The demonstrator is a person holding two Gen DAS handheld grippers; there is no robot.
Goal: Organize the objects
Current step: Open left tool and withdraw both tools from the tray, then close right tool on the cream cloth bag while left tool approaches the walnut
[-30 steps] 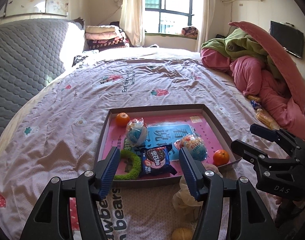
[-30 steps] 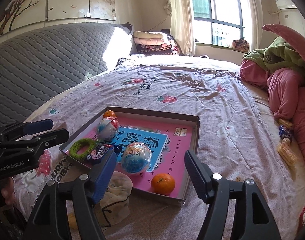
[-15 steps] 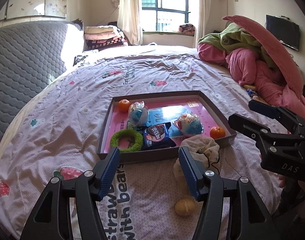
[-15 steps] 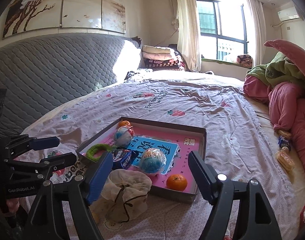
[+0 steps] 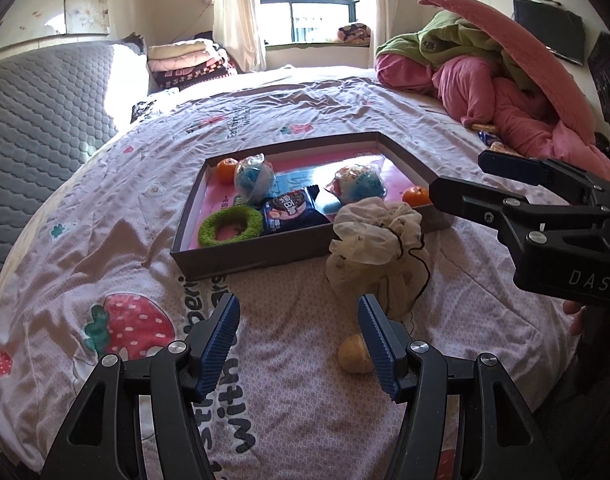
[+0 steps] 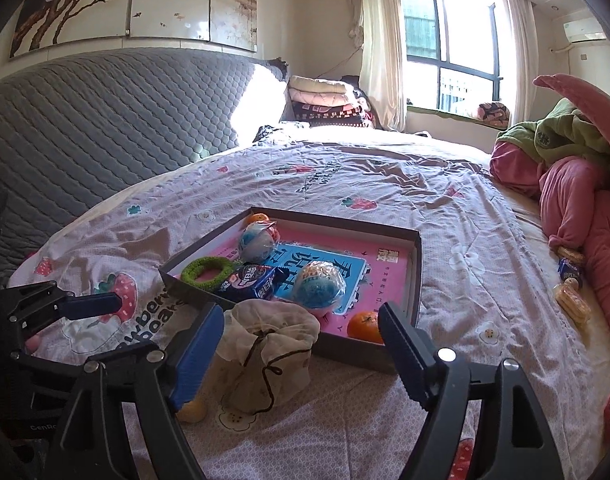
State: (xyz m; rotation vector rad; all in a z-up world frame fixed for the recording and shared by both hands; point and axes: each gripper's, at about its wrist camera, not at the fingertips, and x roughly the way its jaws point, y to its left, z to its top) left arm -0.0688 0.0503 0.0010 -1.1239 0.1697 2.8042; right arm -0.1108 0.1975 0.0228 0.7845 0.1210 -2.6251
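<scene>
Both tongs have drawn back toward the near edge of the bed (image 5: 105,208), so the tray now sits farther off and the loose things in front of it have come into view; I'd judge those are next to be sorted. The left tongs (image 5: 299,340) hang wide and empty, a small yellowish ball (image 5: 355,356) just beside their right finger. The right tongs (image 6: 301,344) are wide and empty too, with the cloth pouch (image 6: 265,356) just ahead, toward their left finger. Beyond the pouch lies the tray (image 5: 249,258), holding a green ring (image 5: 230,225), a snack packet (image 5: 291,210), two wrapped balls and two oranges.
</scene>
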